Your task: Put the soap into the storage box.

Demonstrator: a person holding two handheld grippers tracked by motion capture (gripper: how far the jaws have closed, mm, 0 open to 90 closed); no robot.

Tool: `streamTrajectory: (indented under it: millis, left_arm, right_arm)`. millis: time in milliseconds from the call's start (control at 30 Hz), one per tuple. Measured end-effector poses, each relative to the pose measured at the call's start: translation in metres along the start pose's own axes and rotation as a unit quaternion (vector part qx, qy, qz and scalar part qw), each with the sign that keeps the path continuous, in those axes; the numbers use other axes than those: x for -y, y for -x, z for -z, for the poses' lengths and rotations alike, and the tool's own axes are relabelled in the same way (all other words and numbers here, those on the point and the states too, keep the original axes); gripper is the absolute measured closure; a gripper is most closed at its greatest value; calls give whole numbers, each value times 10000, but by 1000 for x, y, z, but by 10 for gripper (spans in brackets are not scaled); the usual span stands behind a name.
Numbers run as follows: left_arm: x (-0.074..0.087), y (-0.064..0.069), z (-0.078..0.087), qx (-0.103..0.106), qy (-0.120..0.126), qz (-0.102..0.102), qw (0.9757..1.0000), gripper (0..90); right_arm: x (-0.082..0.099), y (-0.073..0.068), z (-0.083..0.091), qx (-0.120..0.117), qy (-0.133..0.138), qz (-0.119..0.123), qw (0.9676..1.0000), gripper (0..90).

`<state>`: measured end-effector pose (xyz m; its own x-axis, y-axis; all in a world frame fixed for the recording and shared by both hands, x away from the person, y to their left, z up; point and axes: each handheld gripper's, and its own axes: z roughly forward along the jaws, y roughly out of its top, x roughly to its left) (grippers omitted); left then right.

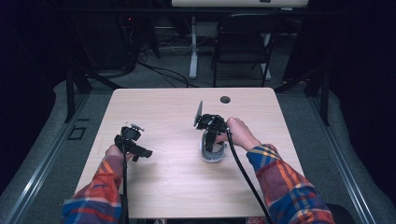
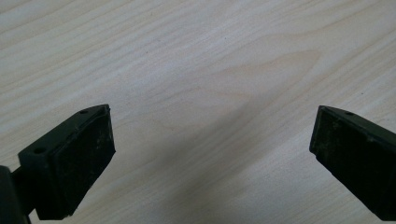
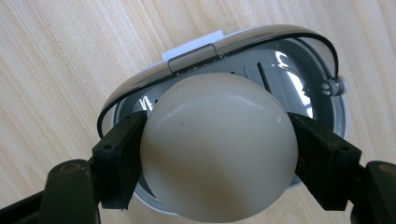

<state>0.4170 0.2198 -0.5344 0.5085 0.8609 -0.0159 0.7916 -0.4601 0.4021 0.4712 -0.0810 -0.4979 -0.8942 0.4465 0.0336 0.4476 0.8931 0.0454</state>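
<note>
A pale cream egg (image 3: 217, 154) sits between the two black jaws of my right gripper (image 3: 217, 140), which is shut on it. Right behind the egg lies a white and grey oval egg holder (image 3: 341, 112) with its hinged wire frame (image 3: 261, 33) raised. In the high view the right gripper (image 1: 211, 136) points down over that holder (image 1: 213, 156) at the table's middle right. My left gripper (image 1: 140, 150) hangs over the left part of the wooden table (image 1: 173, 186). Its jaws stand wide open (image 2: 212, 123) above bare wood.
A round cable hole (image 1: 225, 99) sits near the table's far edge. Beyond the table stand a black chair (image 1: 243, 42) and a white desk leg (image 1: 193, 46). Black cables trail from both grippers toward the near edge.
</note>
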Motion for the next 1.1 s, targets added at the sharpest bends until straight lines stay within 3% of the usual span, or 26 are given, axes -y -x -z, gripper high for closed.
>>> streamTrajectory:
  millis: [300,733,1100]
  left_arm:
    - [0,0,0,7,-24,-27,10000,1]
    - [0,1,-1,15,-37,-24,10000,1]
    - [0,2,-1,17,-33,-35,10000,1]
  right_arm:
    - [9,2,-7,-65,130,-96,9998,233]
    - [28,2,19,-9,498,-182,9986,174]
    - [50,-1,39,120,633,-200,9977,150]
